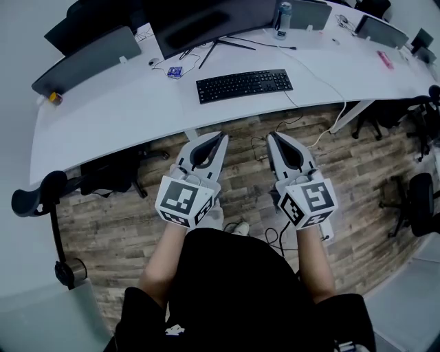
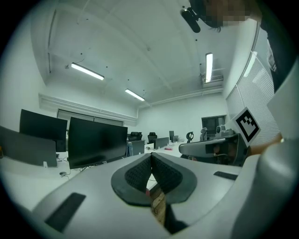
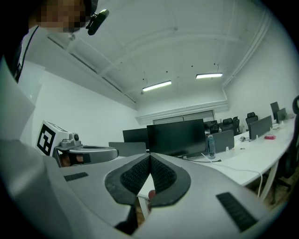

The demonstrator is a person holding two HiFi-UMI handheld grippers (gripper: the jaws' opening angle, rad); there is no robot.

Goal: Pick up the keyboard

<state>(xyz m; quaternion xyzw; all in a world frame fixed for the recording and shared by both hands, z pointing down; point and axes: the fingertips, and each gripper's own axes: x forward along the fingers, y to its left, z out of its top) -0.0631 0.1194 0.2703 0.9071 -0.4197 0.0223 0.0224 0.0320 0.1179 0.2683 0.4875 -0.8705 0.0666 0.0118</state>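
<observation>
Right, both tools are up in front of me, just short of the desk's (image 1: 124, 117) near edge and over the wood floor (image 1: 137, 227) below it. Left gripper (image 1: 221, 137): jaws together and empty. In the left gripper view its black ribbed pads (image 2: 136, 175) meet at the tip. Right gripper (image 1: 271, 136): same, jaws closed on themselves w/ the pads (image 3: 163, 177) tip to tip in the right gripper view. Both point level at the desk, side by side, not touching each other.

Keyboard (image 1: 244, 85): black, flat on the desk, approx mid-desk and a bit back from the near edge, long side roughly parallel to that edge. Neither tool touches it; both tips are well short of it.

Other stuff on the desk:
- A big dark monitor (image 1: 206, 20) stands at the far side, behind the keyboard.
- A bottle (image 1: 283, 19) stands upright near the far edge, right of the monitor.
- A white cable (image 1: 317, 81) crosses the desktop right of the keyboard and drops off the near edge.
- A small blue item (image 1: 174, 71) lies left of the keyboard.
- A grey divider panel (image 1: 86, 58) stands along the far edge at the left end.

A black chair (image 1: 110, 175) sits tucked under the desk's left part.
</observation>
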